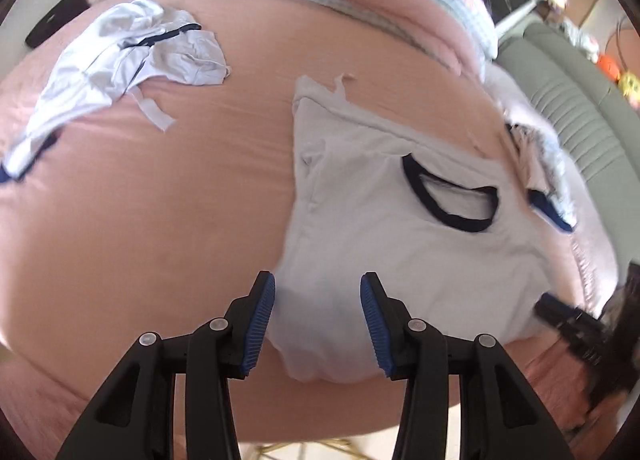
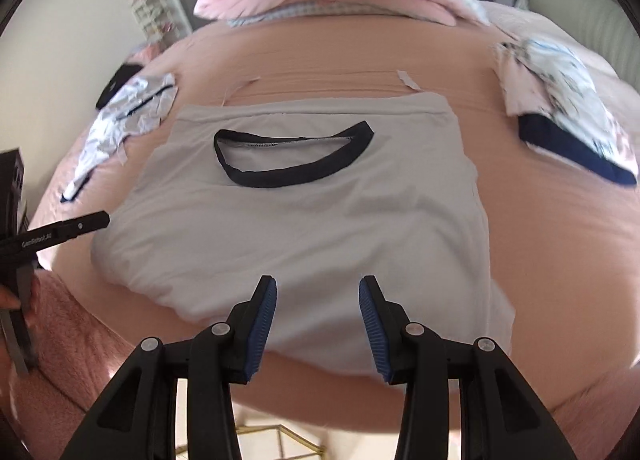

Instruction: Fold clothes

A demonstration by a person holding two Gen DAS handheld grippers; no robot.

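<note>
The white shirt with its dark collar lies flat on the pink bed, its near hem under both grippers. The left gripper and the right gripper each hover over it, fingers spread wide, holding nothing. Crumpled white clothes lie far left. The folded stack at right is blurred in the left view, clearer in the right.

White shirt near hem hidden behind right claw fingers; folded pile at bed's right edge motion-blurred in left wrist view; dark object at bed's far-left corner too small to identify.
</note>
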